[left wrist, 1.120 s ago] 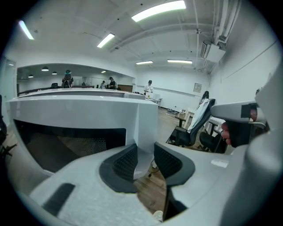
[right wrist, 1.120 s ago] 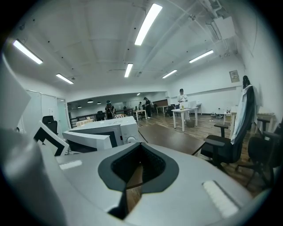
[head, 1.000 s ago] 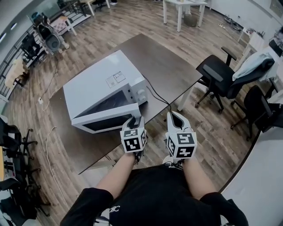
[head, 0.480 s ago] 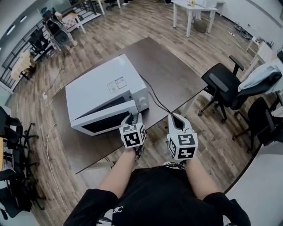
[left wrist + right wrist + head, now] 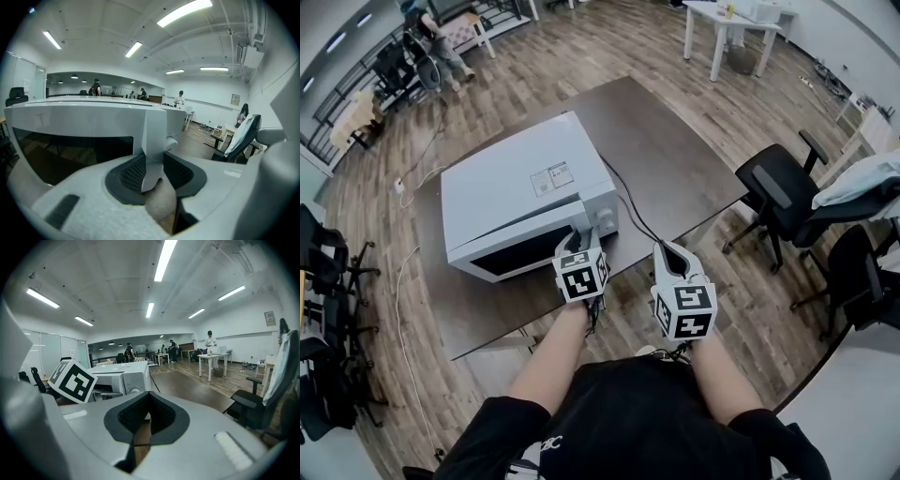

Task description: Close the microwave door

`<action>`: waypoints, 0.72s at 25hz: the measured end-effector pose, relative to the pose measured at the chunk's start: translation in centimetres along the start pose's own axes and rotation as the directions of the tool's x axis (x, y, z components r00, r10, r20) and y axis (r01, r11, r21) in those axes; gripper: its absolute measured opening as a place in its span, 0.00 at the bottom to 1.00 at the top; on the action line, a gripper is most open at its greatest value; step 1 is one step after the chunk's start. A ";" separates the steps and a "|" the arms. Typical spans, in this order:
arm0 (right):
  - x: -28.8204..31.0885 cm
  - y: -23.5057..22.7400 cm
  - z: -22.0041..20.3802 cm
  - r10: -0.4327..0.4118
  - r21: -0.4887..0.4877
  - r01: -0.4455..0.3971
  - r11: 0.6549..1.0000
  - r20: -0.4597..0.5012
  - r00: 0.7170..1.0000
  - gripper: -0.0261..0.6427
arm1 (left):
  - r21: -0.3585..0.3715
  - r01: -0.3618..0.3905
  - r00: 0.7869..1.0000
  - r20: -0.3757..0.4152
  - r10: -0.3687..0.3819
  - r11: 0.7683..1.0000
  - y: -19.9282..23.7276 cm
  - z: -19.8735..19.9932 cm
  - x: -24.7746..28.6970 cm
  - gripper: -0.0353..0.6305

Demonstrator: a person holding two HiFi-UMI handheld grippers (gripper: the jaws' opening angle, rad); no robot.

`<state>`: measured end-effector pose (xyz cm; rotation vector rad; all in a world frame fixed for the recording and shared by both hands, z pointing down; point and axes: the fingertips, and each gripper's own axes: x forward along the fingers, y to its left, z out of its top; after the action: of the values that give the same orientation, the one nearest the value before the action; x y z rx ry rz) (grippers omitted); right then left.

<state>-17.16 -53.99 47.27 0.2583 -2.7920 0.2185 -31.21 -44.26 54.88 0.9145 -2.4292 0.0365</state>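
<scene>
A white microwave (image 5: 516,178) sits on a dark brown table (image 5: 675,159). Its dark-windowed door (image 5: 520,255) lies almost flat against the front. My left gripper (image 5: 581,246) is at the door's right edge. In the left gripper view the white door edge (image 5: 154,140) stands between the black pads (image 5: 133,172), and my left gripper (image 5: 153,171) is shut on it. My right gripper (image 5: 667,251) hovers just off the table's near edge, to the right of the microwave. Its tips (image 5: 149,394) meet with nothing between them.
A black power cord (image 5: 628,202) runs from the microwave across the table. Black office chairs (image 5: 778,183) stand to the right, one with a pale jacket (image 5: 862,183) draped on it. A white table (image 5: 727,19) is far back. People stand at the room's far end.
The door has swung from clearly ajar to almost shut against the microwave. My left gripper moved with its edge toward the microwave; the right gripper drifted slightly forward.
</scene>
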 end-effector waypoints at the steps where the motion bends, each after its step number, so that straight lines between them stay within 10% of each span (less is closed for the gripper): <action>1: 0.2 0.1 0.1 0.006 -0.001 -0.006 1.000 -0.001 1.000 0.05 | 0.000 -0.004 1.000 0.002 0.004 1.000 0.0 0.0 0.0 0.25; 18: 2.7 3.5 -0.5 0.076 -0.014 -0.076 0.997 -0.027 0.997 0.05 | 0.034 -0.005 1.000 0.020 0.005 0.999 0.5 0.9 1.3 0.25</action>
<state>-20.22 -50.89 48.23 0.1449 -2.7791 0.2176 -32.79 -44.82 54.85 0.9280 -2.4561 0.0718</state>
